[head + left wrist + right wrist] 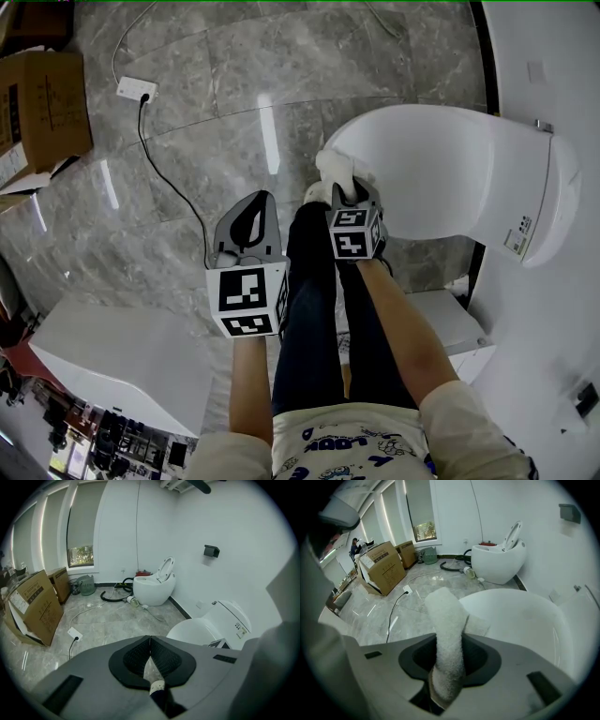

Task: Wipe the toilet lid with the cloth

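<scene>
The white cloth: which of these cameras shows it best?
The right gripper view. There the cloth fills the middle, clamped between the jaws of the right gripper. The head view shows only a small bunch of it at the edge of the toilet lid. The left gripper view does not show it.

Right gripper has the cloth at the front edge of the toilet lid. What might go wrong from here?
1. The cloth is pinched as a narrow roll in the right gripper, so only its tip may meet the toilet lid; pressing harder might bring the hard jaws onto it.
2. The lid is domed and glossy, and the cloth sits near its front rim, so it may slip off.
</scene>
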`<state>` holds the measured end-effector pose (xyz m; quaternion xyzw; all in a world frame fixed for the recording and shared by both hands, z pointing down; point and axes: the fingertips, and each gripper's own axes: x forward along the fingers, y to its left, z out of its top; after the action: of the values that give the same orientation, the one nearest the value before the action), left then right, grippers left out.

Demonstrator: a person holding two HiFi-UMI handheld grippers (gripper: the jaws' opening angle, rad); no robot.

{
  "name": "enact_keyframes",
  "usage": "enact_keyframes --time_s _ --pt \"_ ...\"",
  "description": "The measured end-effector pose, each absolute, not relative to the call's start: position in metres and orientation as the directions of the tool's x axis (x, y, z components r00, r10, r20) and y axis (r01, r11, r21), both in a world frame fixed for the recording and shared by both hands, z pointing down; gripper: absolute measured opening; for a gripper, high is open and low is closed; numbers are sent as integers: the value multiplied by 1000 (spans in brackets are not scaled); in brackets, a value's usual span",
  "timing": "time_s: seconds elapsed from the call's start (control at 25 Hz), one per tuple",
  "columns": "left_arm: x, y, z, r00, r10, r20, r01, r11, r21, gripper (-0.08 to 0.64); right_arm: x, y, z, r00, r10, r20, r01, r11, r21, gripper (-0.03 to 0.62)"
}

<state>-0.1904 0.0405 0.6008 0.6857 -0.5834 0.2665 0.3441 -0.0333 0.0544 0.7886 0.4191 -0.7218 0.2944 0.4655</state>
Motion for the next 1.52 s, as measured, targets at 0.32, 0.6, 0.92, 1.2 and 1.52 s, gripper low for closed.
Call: enact_keyframes --time_s 0.32,0.6,0.92,1.2,1.52 --pt "-190 34 597 186 -621 762 -982 -99 159 5 -30 49 771 -281 -363 888 -867 493 -73 123" --pt "-165 20 588 223 -619 753 -974 -161 157 4 2 31 736 -288 -458 841 -908 410 -87 123" --pt "-102 -3 579 302 -597 743 -947 -276 164 5 81 6 702 -213 -569 794 -961 271 -64 123" --pt "-36 -20 574 379 -564 734 -904 -394 164 5 189 13 689 -48 -619 784 -999 44 -27 123" --pt "28 -26 573 438 -515 737 -855 -492 165 5 301 40 688 102 -604 790 -990 -137 24 123"
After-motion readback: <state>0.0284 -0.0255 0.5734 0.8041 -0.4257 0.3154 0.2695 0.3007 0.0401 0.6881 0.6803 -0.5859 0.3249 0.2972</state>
